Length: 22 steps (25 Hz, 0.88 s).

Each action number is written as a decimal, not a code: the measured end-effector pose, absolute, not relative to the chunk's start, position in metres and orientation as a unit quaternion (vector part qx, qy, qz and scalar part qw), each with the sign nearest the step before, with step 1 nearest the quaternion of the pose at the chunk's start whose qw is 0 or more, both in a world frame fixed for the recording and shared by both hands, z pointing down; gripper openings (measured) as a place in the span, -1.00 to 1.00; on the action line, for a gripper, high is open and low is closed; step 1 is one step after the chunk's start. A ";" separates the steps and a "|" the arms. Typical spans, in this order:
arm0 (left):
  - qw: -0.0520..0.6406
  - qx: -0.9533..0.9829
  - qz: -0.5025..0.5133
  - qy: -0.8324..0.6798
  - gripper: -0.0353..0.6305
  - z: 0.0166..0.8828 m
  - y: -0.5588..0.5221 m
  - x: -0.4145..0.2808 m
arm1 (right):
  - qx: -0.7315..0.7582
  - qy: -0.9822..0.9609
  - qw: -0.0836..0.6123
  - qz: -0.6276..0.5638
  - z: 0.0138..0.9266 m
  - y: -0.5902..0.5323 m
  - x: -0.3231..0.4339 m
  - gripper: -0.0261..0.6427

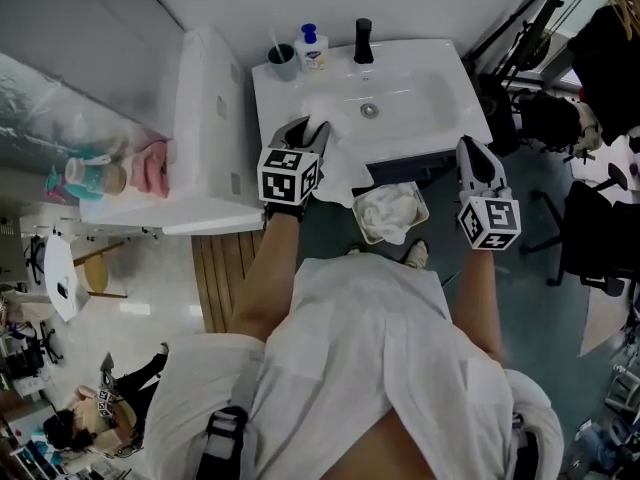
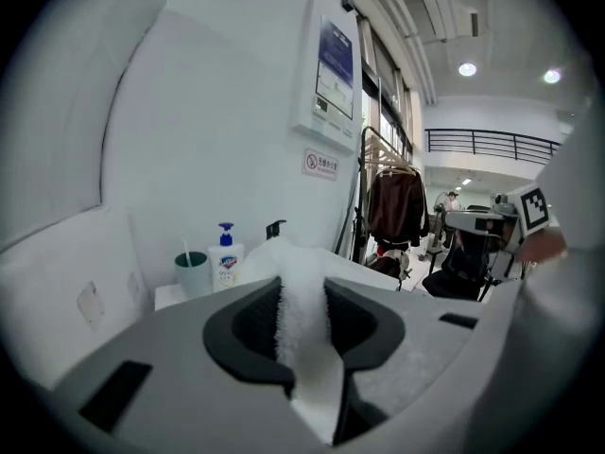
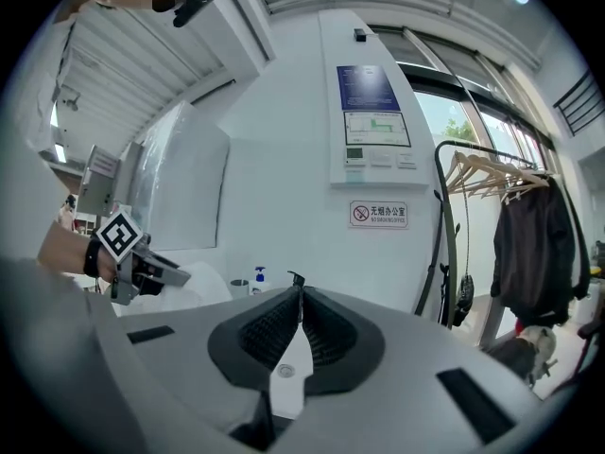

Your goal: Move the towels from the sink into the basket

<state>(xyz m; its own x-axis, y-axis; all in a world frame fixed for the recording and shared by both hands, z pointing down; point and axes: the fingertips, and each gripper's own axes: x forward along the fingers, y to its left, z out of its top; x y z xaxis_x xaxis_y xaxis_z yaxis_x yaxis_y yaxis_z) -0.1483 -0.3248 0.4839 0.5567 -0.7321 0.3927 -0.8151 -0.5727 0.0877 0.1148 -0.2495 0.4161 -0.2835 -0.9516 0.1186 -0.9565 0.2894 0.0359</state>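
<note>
My left gripper (image 1: 304, 131) is shut on a white towel (image 1: 342, 168), lifted over the front left of the white sink (image 1: 440, 88). The cloth hangs down past the sink's front edge. In the left gripper view the towel (image 2: 301, 301) is pinched between the dark pads (image 2: 248, 324). On the floor below the sink stands the basket (image 1: 421, 208), with another white towel (image 1: 390, 208) in it. My right gripper (image 1: 478, 154) hovers right of the basket, shut and empty. The right gripper view shows its pads (image 3: 274, 329) pressed together.
At the sink's back edge stand a black faucet (image 1: 363, 40), a soap bottle (image 1: 312, 48) and a cup (image 1: 282, 61). A white appliance (image 1: 205, 118) flanks the sink on the left. Black chairs (image 1: 595, 233) crowd the right side, and clothes hang on a rack (image 3: 534, 244).
</note>
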 end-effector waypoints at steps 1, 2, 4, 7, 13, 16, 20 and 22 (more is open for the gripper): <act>0.124 0.875 0.152 -0.443 -0.58 0.476 -0.326 -0.147 | 0.597 -0.800 0.058 0.019 0.414 -0.249 0.116 -0.83; 0.117 0.878 0.145 -0.441 -0.58 0.468 -0.326 -0.147 | 0.599 -0.798 0.057 0.016 0.412 -0.249 0.117 -0.83; 0.106 0.883 0.132 -0.438 -0.58 0.452 -0.327 -0.145 | 0.602 -0.796 0.056 0.012 0.408 -0.248 0.118 -0.83; 0.090 0.890 0.113 -0.432 -0.58 0.430 -0.327 -0.141 | 0.605 -0.794 0.055 0.007 0.402 -0.247 0.122 -0.83; 0.061 0.903 0.086 -0.417 -0.58 0.395 -0.322 -0.127 | 0.612 -0.789 0.053 -0.001 0.395 -0.242 0.129 -0.83; 0.050 0.909 0.070 -0.407 -0.58 0.379 -0.319 -0.116 | 0.616 -0.786 0.055 -0.003 0.393 -0.238 0.135 -0.83; 0.037 0.917 0.057 -0.392 -0.58 0.362 -0.311 -0.094 | 0.621 -0.782 0.055 -0.006 0.390 -0.228 0.147 -0.83; 0.034 0.921 0.056 -0.384 -0.58 0.358 -0.307 -0.080 | 0.626 -0.778 0.052 -0.006 0.389 -0.222 0.156 -0.83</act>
